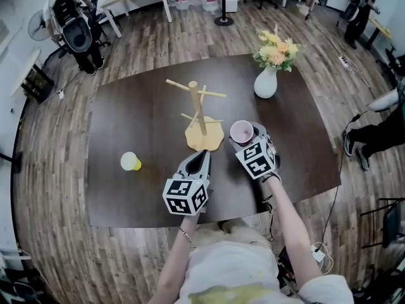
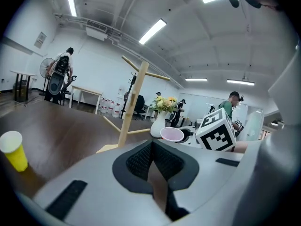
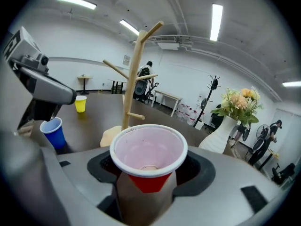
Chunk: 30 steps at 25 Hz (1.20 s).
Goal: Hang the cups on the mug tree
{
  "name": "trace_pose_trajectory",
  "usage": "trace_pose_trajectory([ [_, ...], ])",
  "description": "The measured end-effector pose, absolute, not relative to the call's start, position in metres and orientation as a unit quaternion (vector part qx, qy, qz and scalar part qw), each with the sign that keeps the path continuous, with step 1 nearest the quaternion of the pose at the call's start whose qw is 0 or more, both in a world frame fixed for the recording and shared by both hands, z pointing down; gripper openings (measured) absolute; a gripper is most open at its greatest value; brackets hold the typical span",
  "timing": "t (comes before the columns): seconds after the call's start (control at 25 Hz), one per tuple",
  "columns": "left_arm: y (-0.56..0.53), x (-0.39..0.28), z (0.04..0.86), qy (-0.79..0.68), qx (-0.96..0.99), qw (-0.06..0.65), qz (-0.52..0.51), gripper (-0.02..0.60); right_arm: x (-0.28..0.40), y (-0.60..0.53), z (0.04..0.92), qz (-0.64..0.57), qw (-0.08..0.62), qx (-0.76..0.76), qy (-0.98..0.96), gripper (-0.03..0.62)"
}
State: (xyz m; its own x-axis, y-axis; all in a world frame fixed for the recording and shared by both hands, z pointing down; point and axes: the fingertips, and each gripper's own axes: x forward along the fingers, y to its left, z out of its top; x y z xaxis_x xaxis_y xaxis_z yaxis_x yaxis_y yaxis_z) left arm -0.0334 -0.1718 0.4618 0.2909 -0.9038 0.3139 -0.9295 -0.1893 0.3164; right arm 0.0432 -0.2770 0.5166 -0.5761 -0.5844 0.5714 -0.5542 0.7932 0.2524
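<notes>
- Head view shows a big dark table (image 1: 126, 119) under both sets of jaws.
- The wooden mug tree (image 1: 199, 116) stands upright on it, just ahead of both sets of jaws and between them.
- A white vase (image 1: 266, 82) with flowers stands farther off, ahead of the right jaws and a bit to their right.
- The left gripper (image 1: 201, 157) has its jaws squeezed together with nothing in them. It is near the foot of the tree.
- The right gripper (image 1: 252, 141) has its jaws clamped on the sides of a red cup (image 3: 148, 149).
- The red cup is pink-white inside and its open mouth faces up. It is beside the tree's foot but not touching it.
- A yellow cup (image 1: 130, 161) sits on the table, well off to the left of the left jaws.
- A blue cup (image 3: 54, 132) stands on the table to the left of the right jaws, below the left gripper.
</notes>
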Motion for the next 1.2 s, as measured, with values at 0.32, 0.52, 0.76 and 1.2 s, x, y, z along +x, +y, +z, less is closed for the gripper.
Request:
trace_pose_trajectory([
  [0.32,-0.174,-0.054,0.456,-0.568,0.789,0.233,0.022,0.023,0.028,-0.284,0.528,-0.055,0.39,0.318,-0.862,0.308],
  [0.52,-0.174,-0.065,0.453,-0.555,0.796,0.238,0.017,0.023,0.02,-0.288,0.537,-0.07,0.423,0.314,-0.847,0.308],
  [0.76,-0.172,-0.076,0.453,-0.543,0.803,0.244,0.011,0.023,0.005,-0.296,0.534,-0.111,0.458,0.307,-0.827,0.308],
  [1.2,-0.166,-0.089,0.451,-0.53,0.812,0.244,0.005,0.023,-0.011,-0.304,0.533,-0.208,0.511,0.301,-0.778,0.308],
])
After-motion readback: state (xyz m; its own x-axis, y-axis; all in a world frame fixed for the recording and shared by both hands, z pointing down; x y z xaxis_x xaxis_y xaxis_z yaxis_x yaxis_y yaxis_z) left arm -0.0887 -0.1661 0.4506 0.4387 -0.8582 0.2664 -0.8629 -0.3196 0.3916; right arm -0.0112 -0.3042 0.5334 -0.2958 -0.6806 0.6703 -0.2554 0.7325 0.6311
